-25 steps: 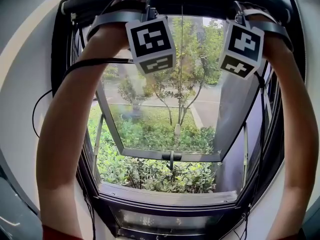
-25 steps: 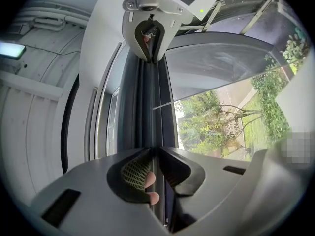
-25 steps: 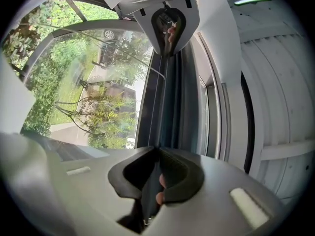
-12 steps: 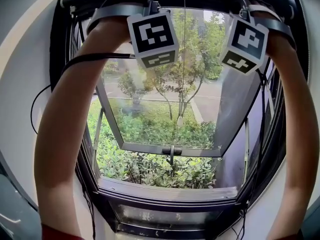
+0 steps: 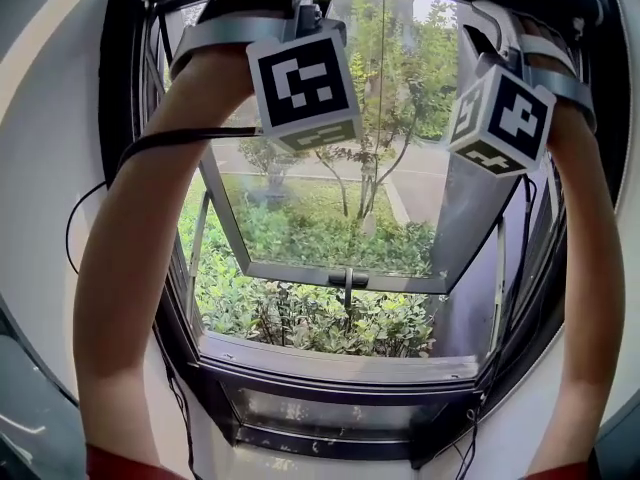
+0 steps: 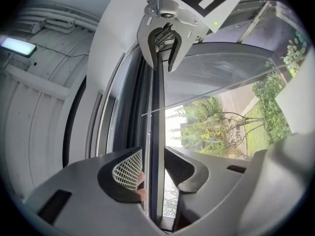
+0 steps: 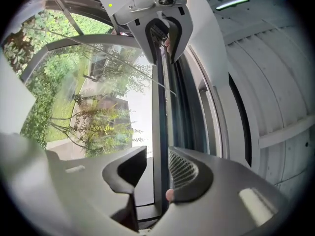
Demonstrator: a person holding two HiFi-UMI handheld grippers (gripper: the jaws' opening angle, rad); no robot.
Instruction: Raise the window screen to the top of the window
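Note:
The window screen's dark pull bar (image 6: 156, 127) runs straight between the jaws of both grippers, up at the top of the window frame (image 5: 130, 118). My left gripper (image 6: 153, 173) is opening; its pads (image 6: 125, 170) stand just off the bar, which passes on to the right gripper's jaws. My right gripper (image 7: 157, 173) is opening too, with the bar (image 7: 158, 117) between its pads (image 7: 184, 170) and not pinched. In the head view both arms reach overhead. Only the marker cubes, left (image 5: 303, 88) and right (image 5: 503, 118), show; the fingertips are hidden behind them.
A glass sash (image 5: 340, 253) is swung outward over shrubs and a lawn. A thin pull cord (image 5: 382, 88) hangs down the middle of the opening. A black cable (image 5: 160, 138) trails along the left arm. The sill (image 5: 340, 363) lies below, pale wall on both sides.
Both marker cubes have come down a little from the top of the frame. The right cube has rolled, showing another face. The window sits higher in the view.

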